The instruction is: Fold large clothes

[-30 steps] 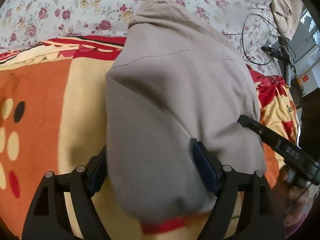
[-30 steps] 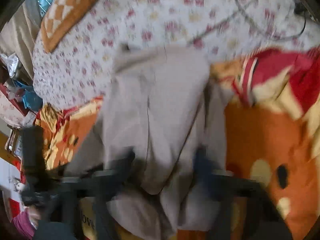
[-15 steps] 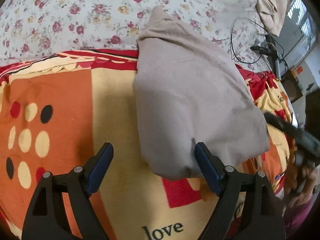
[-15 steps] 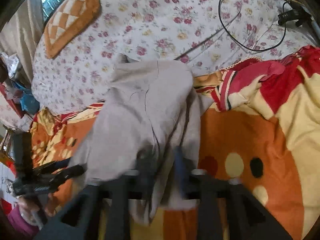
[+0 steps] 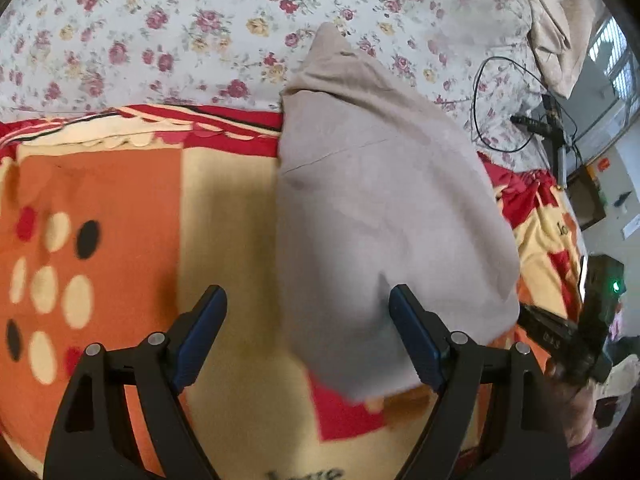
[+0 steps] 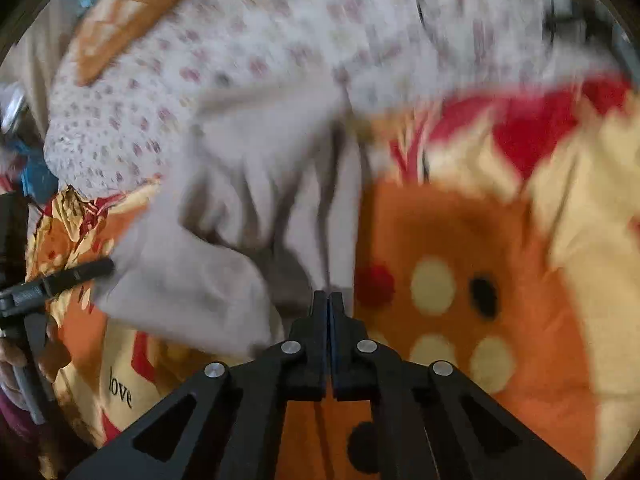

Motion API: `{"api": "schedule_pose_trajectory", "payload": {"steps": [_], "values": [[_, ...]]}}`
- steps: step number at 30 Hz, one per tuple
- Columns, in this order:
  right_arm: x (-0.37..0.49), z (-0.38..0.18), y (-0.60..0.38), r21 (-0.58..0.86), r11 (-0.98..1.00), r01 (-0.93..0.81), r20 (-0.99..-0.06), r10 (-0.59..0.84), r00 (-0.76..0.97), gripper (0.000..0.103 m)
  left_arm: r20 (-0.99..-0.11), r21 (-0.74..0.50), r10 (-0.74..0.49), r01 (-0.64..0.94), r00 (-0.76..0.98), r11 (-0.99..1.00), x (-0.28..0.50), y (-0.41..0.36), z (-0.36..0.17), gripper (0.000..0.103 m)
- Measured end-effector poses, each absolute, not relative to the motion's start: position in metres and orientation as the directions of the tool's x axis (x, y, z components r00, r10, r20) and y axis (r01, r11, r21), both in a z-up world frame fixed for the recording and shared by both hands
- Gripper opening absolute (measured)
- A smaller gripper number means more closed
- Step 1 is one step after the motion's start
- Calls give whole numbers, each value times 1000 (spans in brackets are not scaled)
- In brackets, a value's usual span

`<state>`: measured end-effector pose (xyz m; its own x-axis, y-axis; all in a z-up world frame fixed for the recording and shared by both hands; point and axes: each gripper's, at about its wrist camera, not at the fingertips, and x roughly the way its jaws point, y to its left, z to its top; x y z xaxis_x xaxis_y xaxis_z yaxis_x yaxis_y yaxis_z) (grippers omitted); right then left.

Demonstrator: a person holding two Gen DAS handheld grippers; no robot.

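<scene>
A grey-beige garment (image 5: 384, 216) lies folded into a long strip on the orange, yellow and red blanket (image 5: 120, 208). My left gripper (image 5: 308, 332) is open and empty; the garment's near end lies between its fingers, closer to the right finger (image 5: 416, 340). In the blurred right wrist view the garment (image 6: 248, 208) lies wrinkled ahead and to the left. My right gripper (image 6: 329, 300) is shut, its tips at the garment's near right edge; whether cloth is pinched cannot be told. The right gripper also shows at the right edge of the left wrist view (image 5: 560, 336).
A floral sheet (image 5: 200, 20) covers the bed beyond the blanket. A black cable (image 5: 504, 108) and a power strip lie at the far right. An orange patterned pillow (image 6: 124, 12) sits at the far left. The left gripper (image 6: 52, 284) shows at the left edge.
My right gripper's fingers have closed together at the garment's right edge. My left gripper stayed open and pulled back from the cloth. The garment settled flatter on the blanket.
</scene>
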<state>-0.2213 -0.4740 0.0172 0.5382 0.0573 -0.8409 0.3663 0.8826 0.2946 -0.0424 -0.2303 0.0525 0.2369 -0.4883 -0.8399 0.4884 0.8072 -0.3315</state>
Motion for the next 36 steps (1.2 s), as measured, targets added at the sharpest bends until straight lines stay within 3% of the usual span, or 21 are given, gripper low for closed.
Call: {"api": "schedule_pose_trajectory", "payload": {"steps": [1, 3, 4, 5, 6, 11, 13, 14, 16, 19, 22, 23, 25, 26, 27, 30, 33, 34, 35, 36], "values": [[-226, 28, -476, 310, 870, 385, -822, 42, 568, 0, -842, -323, -483, 490, 242, 810, -41, -235, 50, 84], [-230, 54, -482, 319, 845, 430, -781, -22, 624, 18, -850, -315, -472, 492, 235, 812, -40, -242, 45, 84], [-230, 63, -485, 335, 835, 437, -759, -36, 650, 30, -854, -317, -470, 493, 224, 810, -39, -246, 41, 84], [-225, 72, -488, 363, 823, 437, -729, -41, 683, 55, -855, -318, -470, 494, 219, 809, -38, -249, 38, 84], [-218, 76, -489, 381, 819, 429, -716, -32, 697, 61, -857, -318, -468, 494, 216, 809, -38, -252, 35, 84], [-132, 41, -482, 417, 810, 413, -792, 101, 603, 59, -862, -308, -461, 504, 212, 807, -39, -260, 34, 84], [-118, 37, -480, 435, 817, 379, -775, 124, 620, 19, -865, -292, -454, 521, 214, 802, -40, -260, 38, 84], [-121, 42, -478, 405, 838, 366, -759, 85, 646, 10, -862, -290, -457, 529, 216, 797, -39, -259, 41, 84], [-127, 53, -475, 306, 886, 349, -734, -14, 679, 5, -851, -273, -462, 542, 250, 795, -37, -256, 49, 84], [-122, 24, -487, 207, 887, 412, -808, -82, 584, 3, -846, -271, -459, 521, 273, 810, -25, -256, 49, 84], [-129, 23, -491, 236, 885, 402, -793, -64, 606, 4, -849, -333, -488, 510, 205, 793, -13, -260, 39, 84], [-135, 30, -496, 271, 874, 403, -775, -50, 630, 9, -850, -351, -495, 508, 179, 787, -9, -262, 34, 84], [-144, 37, -511, 311, 850, 426, -754, -51, 654, 47, -842, -401, -520, 483, 139, 778, 4, -261, 25, 84], [-146, 38, -518, 332, 835, 439, -744, -54, 666, 82, -840, -421, -529, 469, 123, 777, 10, -261, 21, 88], [-150, 37, -523, 364, 821, 439, -730, -41, 682, 92, -837, -445, -539, 453, 96, 772, 16, -261, 15, 89], [-141, 17, -533, 483, 791, 377, -726, 121, 677, 91, -805, -533, -593, 414, 20, 738, 31, -261, 1, 93], [-130, -8, -532, 598, 737, 315, -688, 270, 673, 91, -812, -511, -583, 455, 22, 729, 27, -268, 4, 93], [-126, -15, -531, 636, 715, 290, -668, 322, 671, 88, -812, -501, -583, 486, 22, 716, 24, -272, 5, 83], [-123, -19, -528, 662, 699, 270, -653, 360, 667, 76, -805, -504, -593, 509, 16, 698, 21, -275, 8, 57], [-121, -20, -526, 671, 690, 270, -649, 372, 664, 57, -808, -488, -589, 526, 30, 697, 17, -277, 12, 54]]}}
